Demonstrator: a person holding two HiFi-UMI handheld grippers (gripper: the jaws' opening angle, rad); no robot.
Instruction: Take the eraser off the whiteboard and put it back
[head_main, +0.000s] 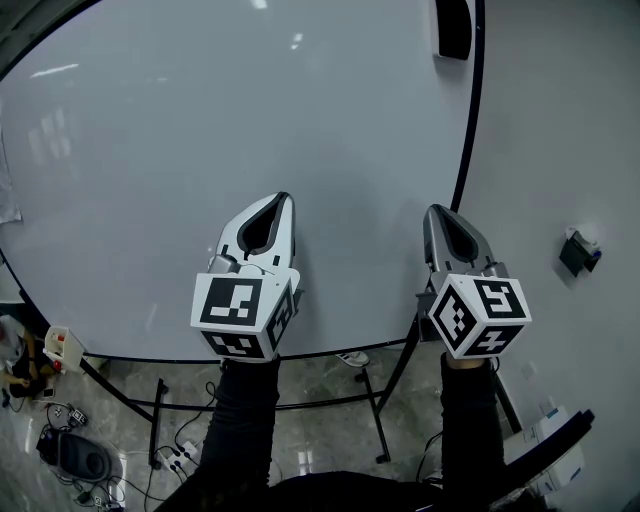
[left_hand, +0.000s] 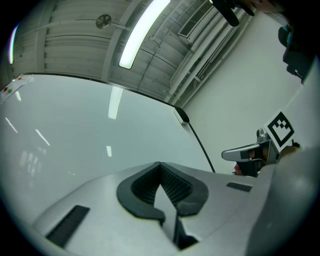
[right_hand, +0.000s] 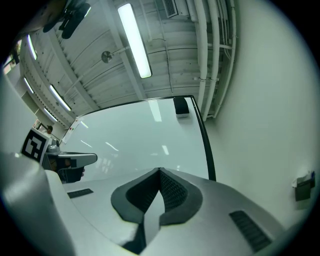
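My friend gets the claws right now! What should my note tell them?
Left claw: shut, empty, in front of the lower whiteboard.
Right claw: shut, empty, near the board's right edge.
Eraser: stuck on the whiteboard at its top right corner, well above both claws.
Done: cannot tell whether it has already been off and back.
Left: if not, probably open the right claw, the nearer one, reach up, pull the eraser off, then put it back.
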